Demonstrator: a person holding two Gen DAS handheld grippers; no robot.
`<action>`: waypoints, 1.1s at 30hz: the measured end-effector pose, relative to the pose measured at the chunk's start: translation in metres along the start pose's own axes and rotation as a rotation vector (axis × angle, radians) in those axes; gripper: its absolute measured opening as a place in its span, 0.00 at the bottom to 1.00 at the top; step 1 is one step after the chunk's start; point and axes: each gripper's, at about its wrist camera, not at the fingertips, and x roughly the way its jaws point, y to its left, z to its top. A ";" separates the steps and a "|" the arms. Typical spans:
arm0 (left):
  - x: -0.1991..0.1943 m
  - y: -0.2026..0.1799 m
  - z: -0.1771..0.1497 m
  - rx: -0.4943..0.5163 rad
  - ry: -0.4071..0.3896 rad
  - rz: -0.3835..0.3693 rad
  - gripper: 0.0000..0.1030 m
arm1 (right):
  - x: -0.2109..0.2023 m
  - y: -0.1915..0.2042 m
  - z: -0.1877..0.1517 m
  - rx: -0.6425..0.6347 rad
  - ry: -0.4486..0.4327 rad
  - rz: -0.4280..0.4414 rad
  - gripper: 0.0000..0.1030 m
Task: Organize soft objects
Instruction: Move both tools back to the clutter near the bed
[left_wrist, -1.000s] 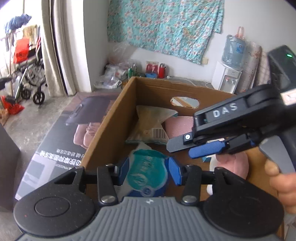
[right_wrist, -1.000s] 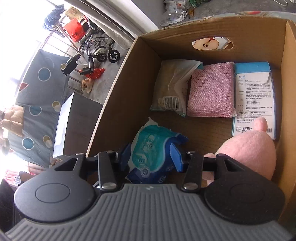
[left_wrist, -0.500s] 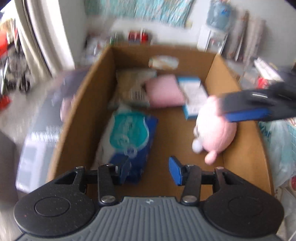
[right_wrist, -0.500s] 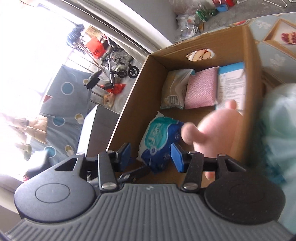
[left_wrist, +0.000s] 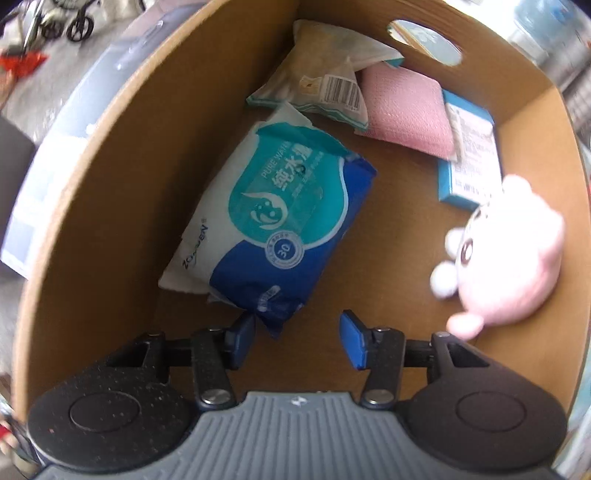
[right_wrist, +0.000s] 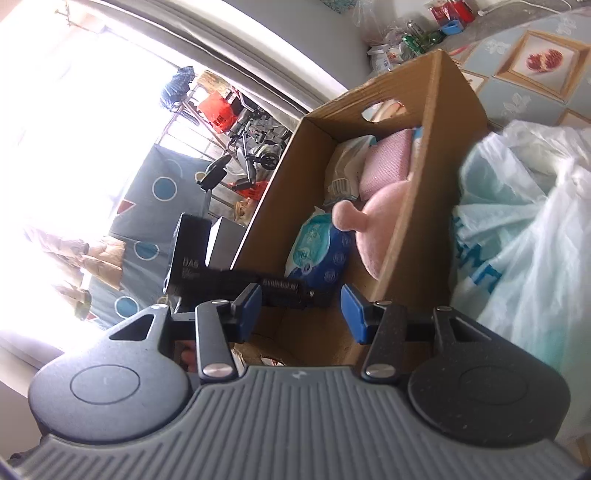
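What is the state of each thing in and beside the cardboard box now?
Brown cardboard box: open on top.
Blue and white wet wipes pack: lying flat, sealed.
Pink plush toy: lying against the wall.
Left gripper: open, empty.
Right gripper: open, empty.
White plastic bag: crumpled, outside the box.

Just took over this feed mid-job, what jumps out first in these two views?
The open cardboard box fills the left wrist view, with a blue and teal wet wipes pack lying flat on its floor towards the left wall. A pink plush toy sits against the right wall. The left gripper hangs open just above the pack's near end, holding nothing.
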 end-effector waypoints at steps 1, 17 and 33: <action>0.002 0.001 0.003 -0.018 0.002 -0.020 0.49 | -0.003 -0.004 -0.002 0.007 -0.003 -0.001 0.47; -0.034 -0.015 -0.014 0.000 -0.204 0.051 0.64 | -0.057 -0.043 -0.026 0.067 -0.081 -0.089 0.49; -0.139 -0.131 -0.105 0.370 -0.637 -0.080 0.70 | -0.207 -0.084 -0.041 0.125 -0.346 -0.330 0.50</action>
